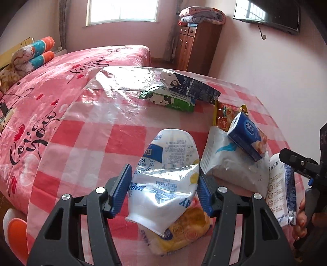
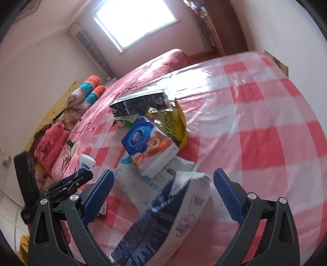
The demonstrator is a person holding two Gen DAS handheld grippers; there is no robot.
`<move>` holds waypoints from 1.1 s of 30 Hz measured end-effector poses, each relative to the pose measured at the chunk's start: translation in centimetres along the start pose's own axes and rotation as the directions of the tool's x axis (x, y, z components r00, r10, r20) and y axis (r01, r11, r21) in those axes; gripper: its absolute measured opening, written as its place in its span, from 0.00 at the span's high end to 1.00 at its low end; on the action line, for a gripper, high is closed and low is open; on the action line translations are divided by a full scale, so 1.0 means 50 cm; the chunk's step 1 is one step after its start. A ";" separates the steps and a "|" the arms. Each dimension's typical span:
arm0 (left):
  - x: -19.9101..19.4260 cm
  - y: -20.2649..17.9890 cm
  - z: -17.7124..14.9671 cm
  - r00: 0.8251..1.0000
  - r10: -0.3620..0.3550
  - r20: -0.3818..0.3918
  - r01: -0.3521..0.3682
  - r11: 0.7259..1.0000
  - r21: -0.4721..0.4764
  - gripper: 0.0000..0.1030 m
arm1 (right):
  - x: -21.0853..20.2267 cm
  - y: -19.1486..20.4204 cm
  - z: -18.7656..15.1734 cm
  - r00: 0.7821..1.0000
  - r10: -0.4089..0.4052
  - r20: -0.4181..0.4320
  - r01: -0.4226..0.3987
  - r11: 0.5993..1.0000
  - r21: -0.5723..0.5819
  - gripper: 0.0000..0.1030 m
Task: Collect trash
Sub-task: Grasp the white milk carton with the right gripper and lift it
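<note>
Several snack wrappers lie on a table with a pink checked cloth. My left gripper is open, its blue pads on either side of a crumpled white and yellow bag. My right gripper is open around a white and dark blue packet, which also shows in the left wrist view. A blue milk carton rests on a white bag. Further back lie a yellow and red wrapper, a green and white wrapper and a dark flattened carton.
A bed with a pink cover stands left of the table, with rolled pillows at its head. A wooden cabinet with folded blankets stands at the back. A television hangs on the right wall.
</note>
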State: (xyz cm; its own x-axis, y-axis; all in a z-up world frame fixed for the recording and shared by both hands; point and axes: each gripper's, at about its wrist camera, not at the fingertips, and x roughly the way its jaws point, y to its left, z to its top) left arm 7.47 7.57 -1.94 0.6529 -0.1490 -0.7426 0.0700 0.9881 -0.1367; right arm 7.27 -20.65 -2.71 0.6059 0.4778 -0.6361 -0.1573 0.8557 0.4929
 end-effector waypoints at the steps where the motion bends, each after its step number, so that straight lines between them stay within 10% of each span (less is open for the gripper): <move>1: -0.003 0.001 -0.005 1.000 -0.004 0.001 0.004 1.000 -0.002 0.41 | -0.002 0.001 -0.004 1.000 -0.010 -0.002 0.010 1.000 0.004 0.06; 21: -0.073 0.026 -0.085 0.998 -0.056 0.018 0.056 0.998 0.002 0.41 | -0.115 -0.039 -0.112 0.940 -0.341 0.013 0.341 0.938 -0.061 0.06; 33: -0.123 0.046 -0.132 0.998 -0.066 0.015 0.066 0.998 -0.009 0.41 | -0.101 -0.019 -0.140 0.935 -0.354 0.031 0.355 0.929 -0.099 0.06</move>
State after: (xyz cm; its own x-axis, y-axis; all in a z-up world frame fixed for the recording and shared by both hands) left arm -1.37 10.48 -2.04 0.6580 -0.2134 -0.7222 0.1063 0.9757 -0.1915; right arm -1.09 -22.50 -4.12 0.6462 0.1374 -0.7507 -0.0081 0.9848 0.1733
